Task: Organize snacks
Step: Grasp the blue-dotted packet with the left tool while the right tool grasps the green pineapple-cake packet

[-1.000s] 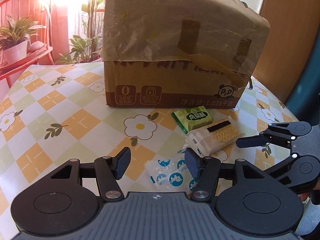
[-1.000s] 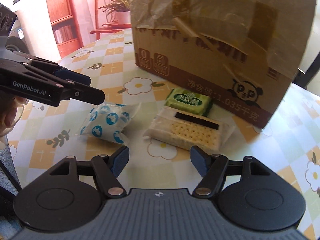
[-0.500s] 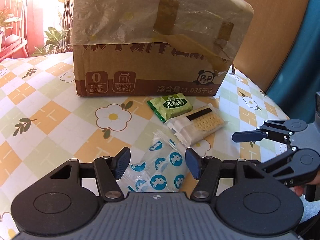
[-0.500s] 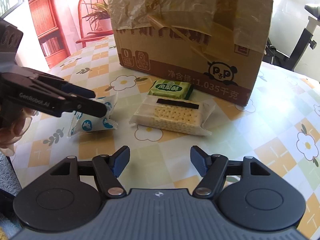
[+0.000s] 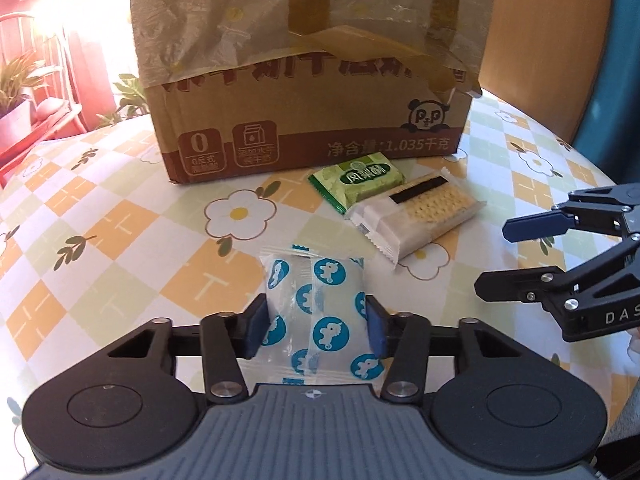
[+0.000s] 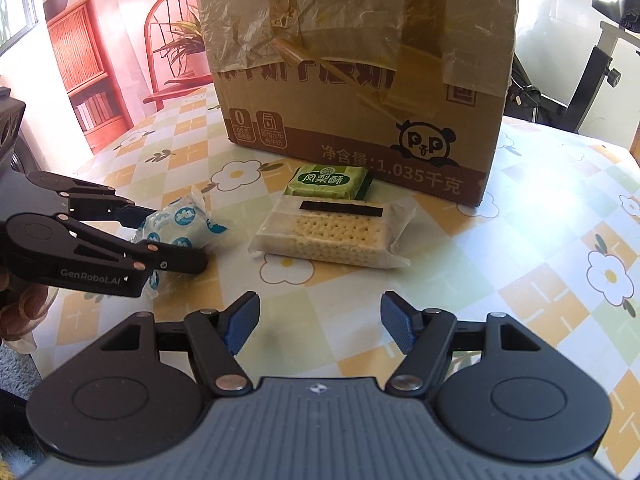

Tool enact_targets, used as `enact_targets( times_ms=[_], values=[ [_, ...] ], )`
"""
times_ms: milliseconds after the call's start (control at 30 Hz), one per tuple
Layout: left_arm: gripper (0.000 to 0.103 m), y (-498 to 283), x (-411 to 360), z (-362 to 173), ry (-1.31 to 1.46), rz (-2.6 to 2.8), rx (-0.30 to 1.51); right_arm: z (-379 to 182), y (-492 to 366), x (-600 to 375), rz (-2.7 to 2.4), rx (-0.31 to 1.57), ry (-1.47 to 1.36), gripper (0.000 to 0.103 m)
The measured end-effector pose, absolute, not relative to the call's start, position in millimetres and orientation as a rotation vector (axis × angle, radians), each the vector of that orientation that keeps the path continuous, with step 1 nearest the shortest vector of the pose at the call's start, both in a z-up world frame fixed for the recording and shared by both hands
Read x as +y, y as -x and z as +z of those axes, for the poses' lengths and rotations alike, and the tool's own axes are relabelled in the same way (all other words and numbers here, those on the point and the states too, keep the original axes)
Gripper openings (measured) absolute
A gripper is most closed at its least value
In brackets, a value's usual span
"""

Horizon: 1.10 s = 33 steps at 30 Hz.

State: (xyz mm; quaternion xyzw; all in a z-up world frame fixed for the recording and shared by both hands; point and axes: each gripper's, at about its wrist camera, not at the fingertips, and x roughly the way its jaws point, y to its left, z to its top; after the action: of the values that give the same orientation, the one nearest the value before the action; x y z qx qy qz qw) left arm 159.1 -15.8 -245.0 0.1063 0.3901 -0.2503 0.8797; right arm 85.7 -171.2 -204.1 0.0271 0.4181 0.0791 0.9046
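A clear snack packet with blue round prints (image 5: 316,312) lies on the table between the fingers of my left gripper (image 5: 316,330); the pads sit at both of its sides, close to touching. It also shows in the right wrist view (image 6: 176,226), with the left gripper (image 6: 176,236) around it. A white cracker pack (image 5: 420,216) and a green pastry packet (image 5: 358,178) lie in front of the taped cardboard box (image 5: 304,80). My right gripper (image 6: 318,326) is open and empty, hovering short of the cracker pack (image 6: 332,236). The right gripper also shows in the left wrist view (image 5: 496,258).
The round table has a floral checked cloth (image 5: 100,240). The cardboard box (image 6: 360,60) stands at the back of it. A red chair and potted plants (image 6: 180,52) are beyond the table's far left; the table edge curves close on the right (image 5: 580,148).
My left gripper has moved forward over the blue-print packet, so the packet now lies between its fingers. The right gripper has drawn back a little from the cracker pack.
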Motion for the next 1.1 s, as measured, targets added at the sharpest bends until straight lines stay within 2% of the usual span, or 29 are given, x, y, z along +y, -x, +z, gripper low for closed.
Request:
enact_targets(
  times_ms=[233,500,833,1000,1100],
  values=[
    [0.048,-164,22,-230,0.048,-0.373,0.783,-197,-104,-168,0.174,0.819,-0.055,0.07],
    [0.048,-174,71,-205,0.19,-0.243,0.7,-200,-161,-162,0.122,0.786,-0.15,0.077],
    [0.048,-200,120,-182,0.283,-0.114,0.662,-224,-206,-136,0.018,0.86,-0.038,0.078],
    [0.048,-202,117,-186,0.266,-0.112,0.671,-230,-208,-135,0.0,0.869,-0.031,0.073],
    [0.048,-199,113,-188,0.245,-0.125,0.676,-229,-205,-134,0.009,0.864,-0.017,0.064]
  ],
)
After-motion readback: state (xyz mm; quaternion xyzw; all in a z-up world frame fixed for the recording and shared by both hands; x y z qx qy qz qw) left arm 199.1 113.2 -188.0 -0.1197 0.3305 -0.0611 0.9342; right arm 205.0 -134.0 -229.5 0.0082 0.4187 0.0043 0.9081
